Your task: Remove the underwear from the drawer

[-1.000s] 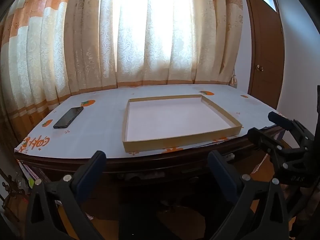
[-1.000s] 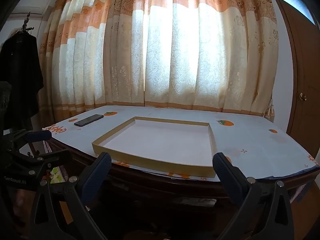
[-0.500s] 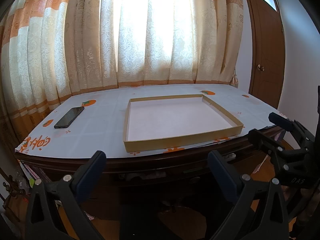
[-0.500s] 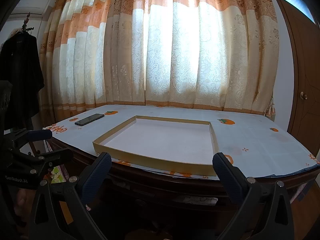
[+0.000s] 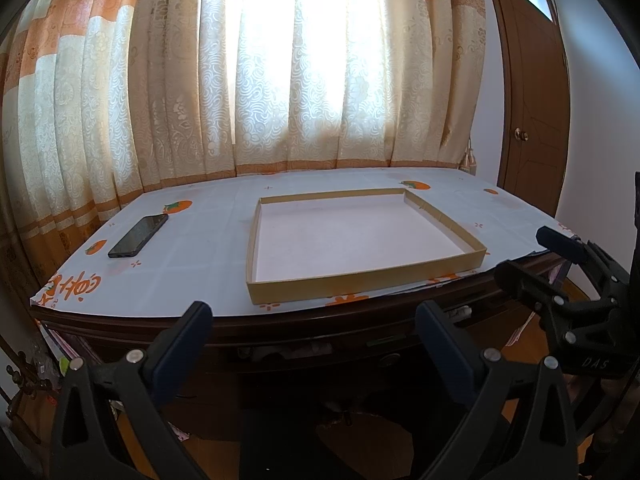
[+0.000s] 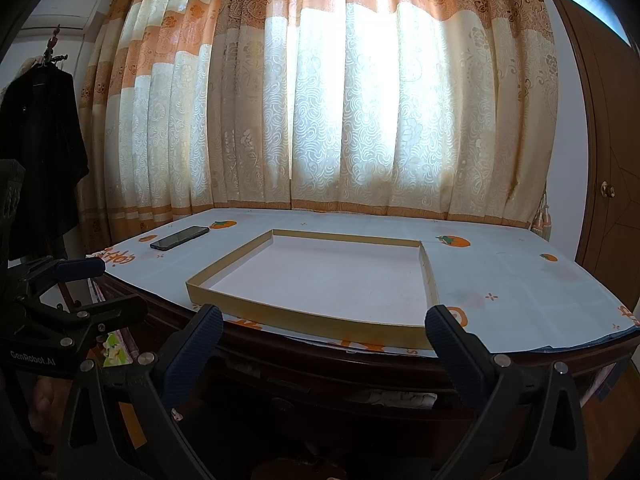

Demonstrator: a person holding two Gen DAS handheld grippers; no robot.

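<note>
Before the desk (image 5: 168, 276), both the left gripper (image 5: 312, 320) and right gripper (image 6: 324, 324) hang spread apart, empty; a tray (image 5: 360, 280) lies on top.

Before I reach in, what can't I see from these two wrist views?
- Drawer contents: both views, dark under the table edge; only pale fabric slivers show, underwear not identifiable.
- Drawer handle: too dim in either view.
- Phone screen: too small.
- Left gripper and right gripper: fingers apart, bodies cut off below.

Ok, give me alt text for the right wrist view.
The open right gripper faces a table holding a shallow empty tray and a phone, with sunlit curtains behind.
</note>
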